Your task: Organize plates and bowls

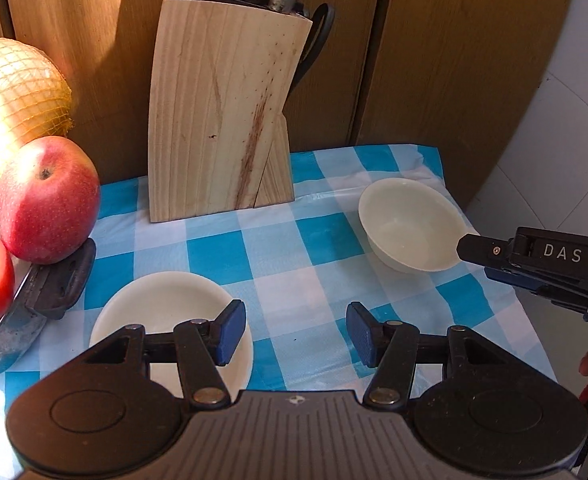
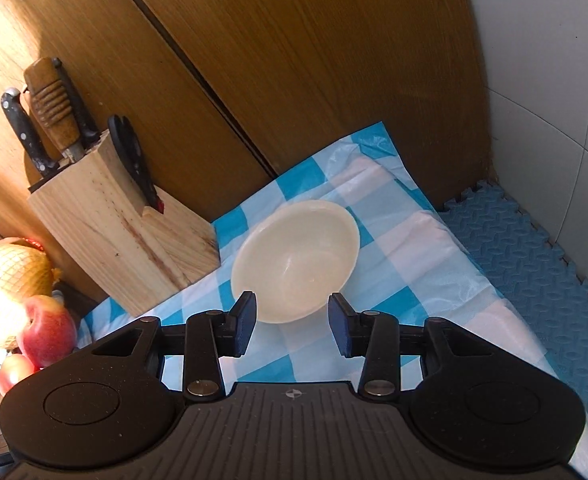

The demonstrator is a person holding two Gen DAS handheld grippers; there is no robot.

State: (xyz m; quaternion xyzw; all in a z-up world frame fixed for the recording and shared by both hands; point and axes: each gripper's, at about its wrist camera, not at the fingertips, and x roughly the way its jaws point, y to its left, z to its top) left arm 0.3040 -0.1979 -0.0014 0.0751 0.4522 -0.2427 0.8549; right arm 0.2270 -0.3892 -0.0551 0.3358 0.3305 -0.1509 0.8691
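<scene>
Right wrist view: the right gripper (image 2: pixel 291 322) has its jaws spread wide and empty, blue pads flanking the near rim of the cream bowl (image 2: pixel 296 260) at frame centre; no contact visible, so I judge this an approach lined up for a rim pinch. The bowl sits upright on the blue-and-white checked cloth (image 2: pixel 394 300), right of the wooden knife block (image 2: pixel 133 240), which occupies the left middle of the frame against the brown panel wall. Left wrist view: the left gripper (image 1: pixel 296 334) is likewise wide and holds nothing; its left pad overlaps the far edge of the shallow cream plate (image 1: pixel 165 316) in the lower left, though whether it touches cannot be told. The same bowl (image 1: pixel 408 226) appears at right centre, well apart from the plate, with the right gripper's black finger reaching in from the right edge at its rim. Red apples (image 1: pixel 47 200) and a netted pomelo (image 1: pixel 13 96) crowd the left edge, on or beside a metal pan (image 1: pixel 13 332), leaving the open cloth between plate and bowl as the likely working space. Probable intent: one tool per dish, bowl to be brought onto the plate.
</scene>
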